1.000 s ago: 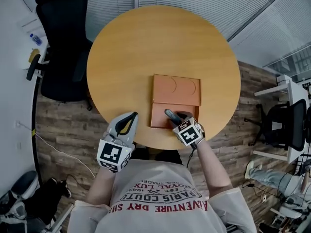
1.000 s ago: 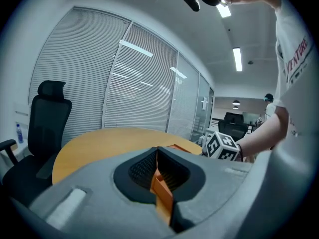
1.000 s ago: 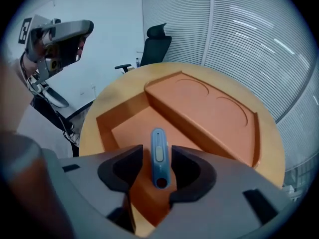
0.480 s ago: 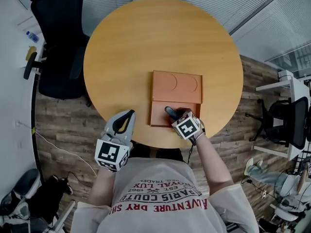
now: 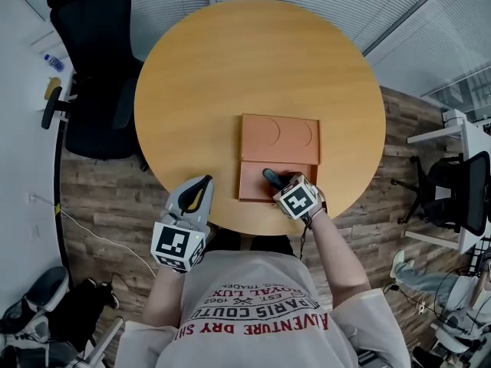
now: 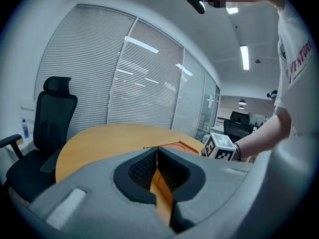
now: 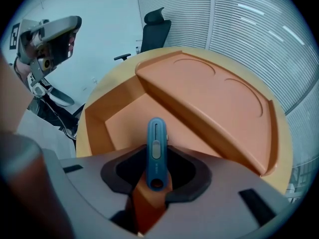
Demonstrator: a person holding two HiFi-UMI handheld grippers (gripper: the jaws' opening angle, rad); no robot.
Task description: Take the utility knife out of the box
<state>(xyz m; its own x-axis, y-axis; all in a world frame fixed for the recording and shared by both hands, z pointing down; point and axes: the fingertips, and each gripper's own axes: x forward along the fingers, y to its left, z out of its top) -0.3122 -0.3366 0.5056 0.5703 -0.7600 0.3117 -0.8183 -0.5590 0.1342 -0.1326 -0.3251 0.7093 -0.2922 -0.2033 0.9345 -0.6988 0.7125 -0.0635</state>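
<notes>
An orange box (image 5: 278, 140) lies open on the round wooden table (image 5: 230, 67), its lid (image 7: 209, 98) folded back. A blue utility knife (image 7: 155, 148) rests in the box's open tray (image 5: 252, 182), dark end toward the lid (image 5: 268, 177). My right gripper (image 5: 280, 185) points steeply down into the tray. Its jaws are closing with the knife between them (image 7: 155, 159), and a gap still shows on each side of the handle. My left gripper (image 5: 205, 181) hovers at the table's near edge, left of the box, its jaws together with nothing in them (image 6: 157, 151).
A black office chair (image 5: 96, 67) stands at the table's far left. Another chair and a white desk (image 5: 449, 175) are to the right. Window blinds run along the far wall. The person's torso is close against the table's near edge.
The right gripper has tipped slightly further over the knife in the tray. The left gripper and the box have kept their places.
</notes>
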